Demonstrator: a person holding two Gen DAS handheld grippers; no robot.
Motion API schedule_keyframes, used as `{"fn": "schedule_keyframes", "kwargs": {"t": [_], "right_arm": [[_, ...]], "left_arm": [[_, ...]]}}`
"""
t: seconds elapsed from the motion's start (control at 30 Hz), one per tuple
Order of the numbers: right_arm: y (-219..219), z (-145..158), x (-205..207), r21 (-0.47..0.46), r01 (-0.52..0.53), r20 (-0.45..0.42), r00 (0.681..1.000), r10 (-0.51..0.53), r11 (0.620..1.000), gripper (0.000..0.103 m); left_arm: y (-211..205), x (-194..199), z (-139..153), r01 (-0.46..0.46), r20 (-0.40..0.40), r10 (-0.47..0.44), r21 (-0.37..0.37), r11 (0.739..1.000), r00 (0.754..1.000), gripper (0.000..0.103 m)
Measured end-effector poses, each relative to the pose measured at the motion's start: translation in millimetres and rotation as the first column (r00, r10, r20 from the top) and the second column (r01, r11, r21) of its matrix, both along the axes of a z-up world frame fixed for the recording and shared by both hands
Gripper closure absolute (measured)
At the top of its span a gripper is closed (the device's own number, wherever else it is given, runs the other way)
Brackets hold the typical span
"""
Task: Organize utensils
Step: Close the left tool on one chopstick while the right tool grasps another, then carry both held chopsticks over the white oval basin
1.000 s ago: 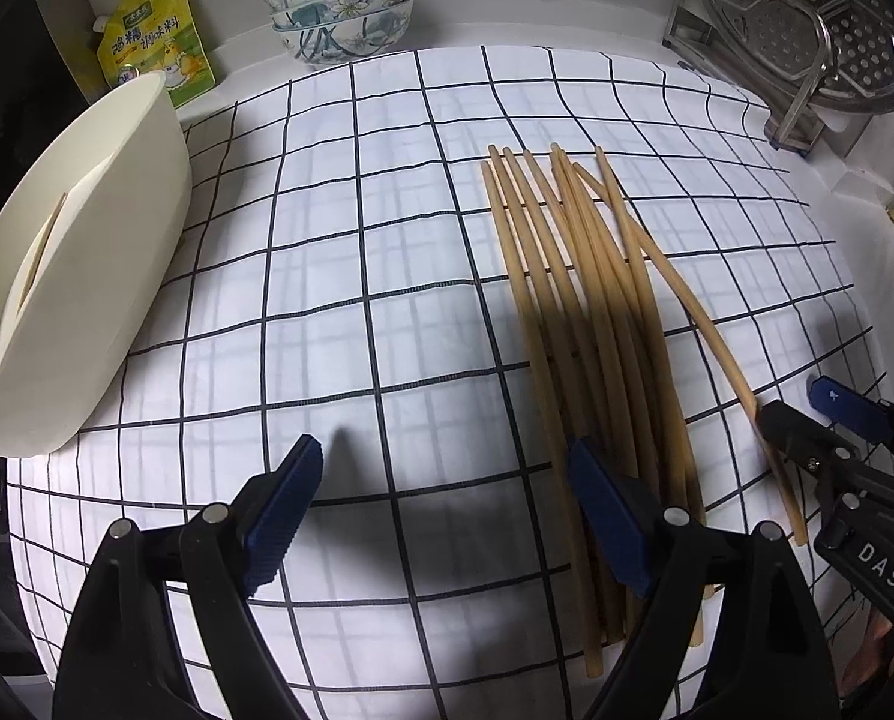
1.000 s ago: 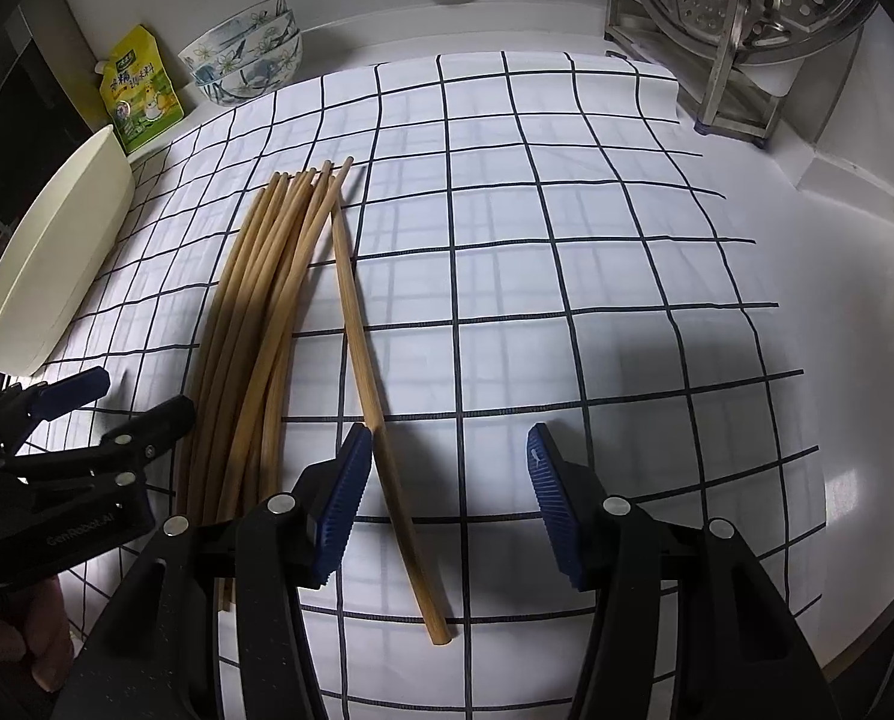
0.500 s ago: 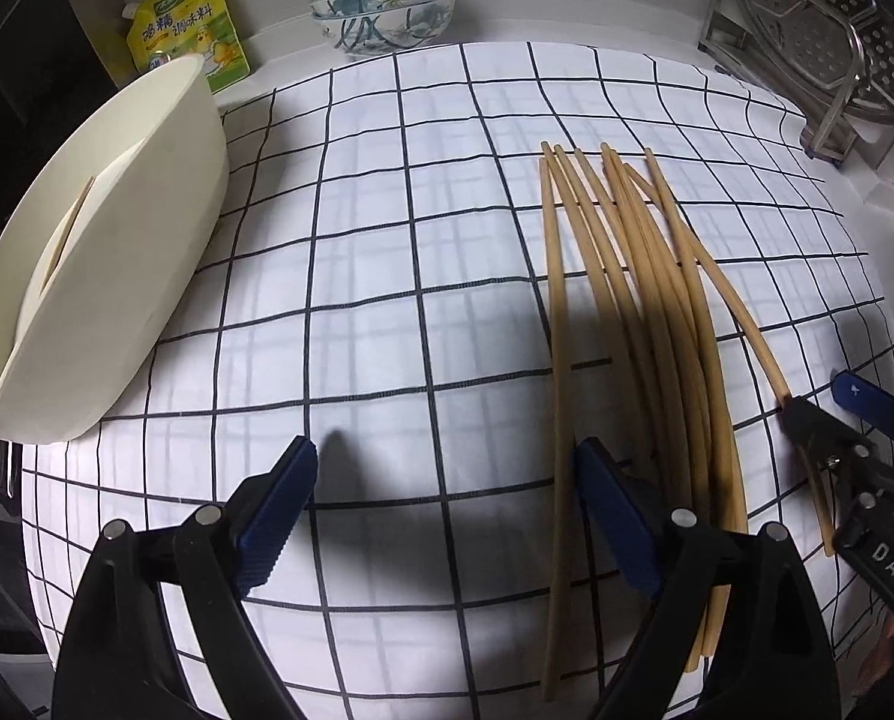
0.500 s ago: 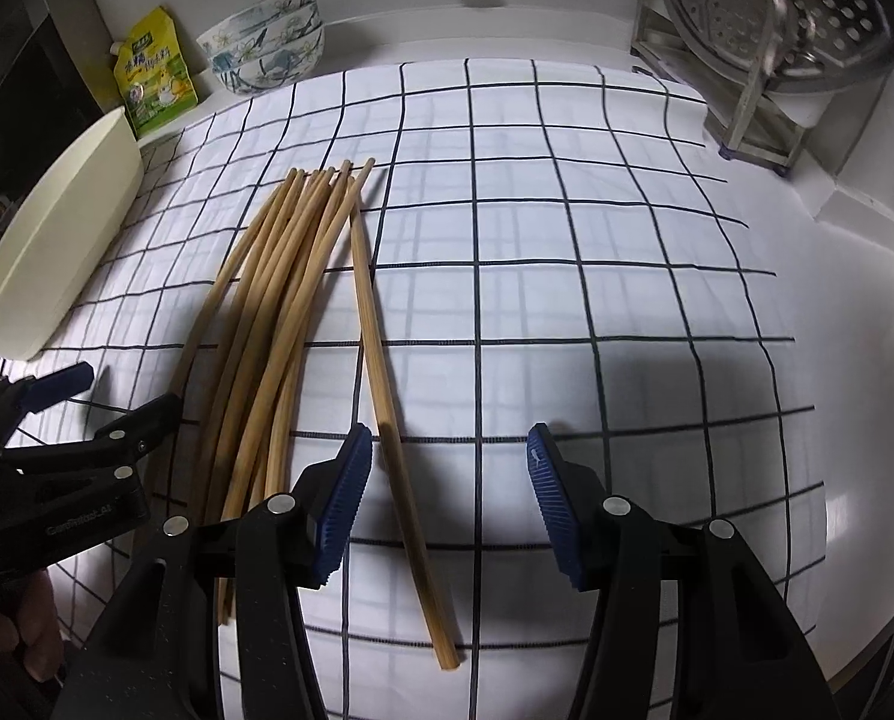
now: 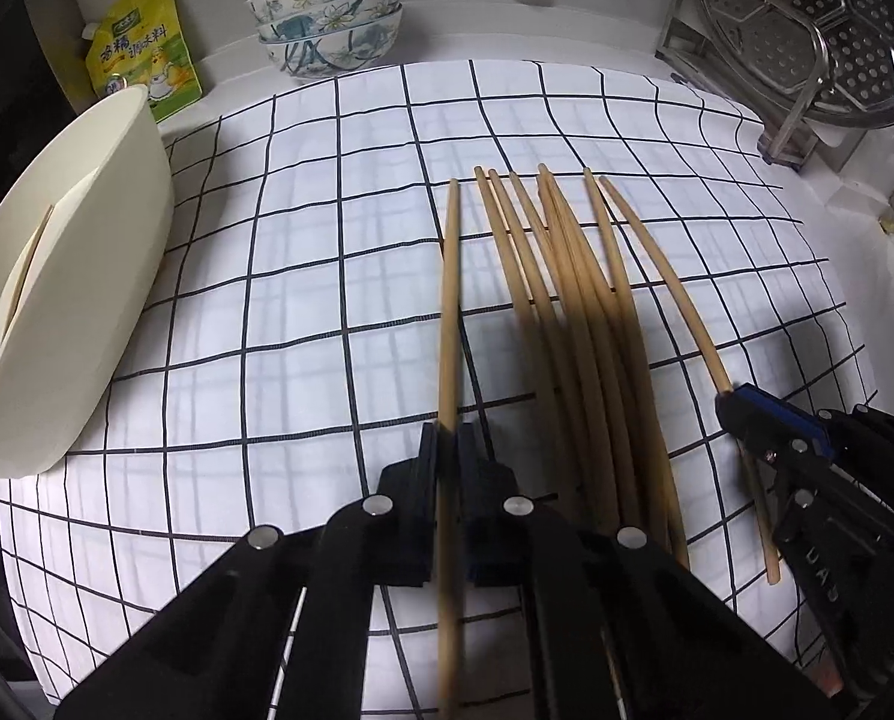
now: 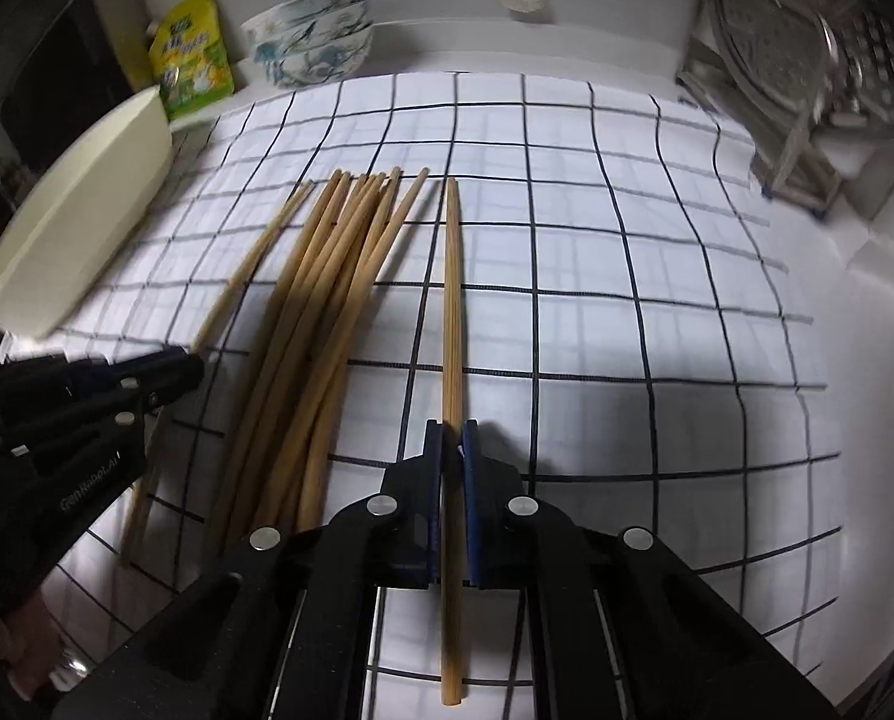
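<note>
Several bamboo chopsticks (image 5: pixel 573 300) lie in a loose bundle on the checked cloth (image 5: pixel 327 300); the bundle also shows in the right wrist view (image 6: pixel 327 300). My left gripper (image 5: pixel 447 444) is shut on the leftmost chopstick (image 5: pixel 449 300), slightly apart from the bundle. My right gripper (image 6: pixel 453 438) is shut on the rightmost chopstick (image 6: pixel 452 300). Each gripper shows in the other's view: the right one (image 5: pixel 741 405), the left one (image 6: pixel 189 366). A cream oval holder (image 5: pixel 75 300) stands at the left with one chopstick inside.
Stacked floral bowls (image 5: pixel 327 18) and a yellow seasoning pouch (image 5: pixel 141 60) stand at the back. A steel rack with a perforated steamer plate (image 5: pixel 807 42) stands at the back right. The cloth's right edge meets white counter (image 6: pixel 867 330).
Both grippers have gone from open to shut, each on one chopstick at opposite sides of the bundle. The left one's chopstick has shifted left, away from the bundle.
</note>
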State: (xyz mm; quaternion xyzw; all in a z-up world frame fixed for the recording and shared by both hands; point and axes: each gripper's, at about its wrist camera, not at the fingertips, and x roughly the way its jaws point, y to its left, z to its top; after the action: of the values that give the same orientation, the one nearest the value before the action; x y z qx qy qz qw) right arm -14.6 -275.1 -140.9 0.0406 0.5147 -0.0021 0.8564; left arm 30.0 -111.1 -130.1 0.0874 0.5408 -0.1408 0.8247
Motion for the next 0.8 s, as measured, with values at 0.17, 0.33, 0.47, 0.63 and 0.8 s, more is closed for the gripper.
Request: {"fn": "schedule_keyframes", "kwargs": {"t": [0.17, 0.33, 0.47, 0.63, 0.8], "right_arm": [[-16, 5, -3, 0.061, 0.068, 0.001, 0.998, -0.069, 0.996, 0.097], [-19, 20, -5, 0.077, 0.09, 0.023, 0.995, -0.092, 0.993, 0.097], [-11, 41, -4, 0.088, 0.084, 0.059, 0.994, -0.09, 0.993, 0.097], [15, 73, 6, 0.098, 0.045, 0.124, 0.991, -0.057, 0.994, 0.097], [61, 101, 28, 0.108, -0.039, 0.189, 0.982, 0.018, 0.993, 0.097]], "left_arm": [[8, 3, 6, -0.012, -0.007, 0.012, -0.014, 1.0, 1.0, 0.096], [18, 6, 23, -0.02, 0.019, 0.021, -0.041, 0.999, 1.0, 0.096], [28, 6, 44, -0.016, 0.056, 0.02, -0.067, 0.998, 0.998, 0.096], [55, 13, 74, -0.041, 0.108, 0.051, -0.09, 0.995, 0.993, 0.096], [100, 24, 100, -0.118, 0.15, 0.133, -0.11, 0.987, 0.98, 0.096]]}}
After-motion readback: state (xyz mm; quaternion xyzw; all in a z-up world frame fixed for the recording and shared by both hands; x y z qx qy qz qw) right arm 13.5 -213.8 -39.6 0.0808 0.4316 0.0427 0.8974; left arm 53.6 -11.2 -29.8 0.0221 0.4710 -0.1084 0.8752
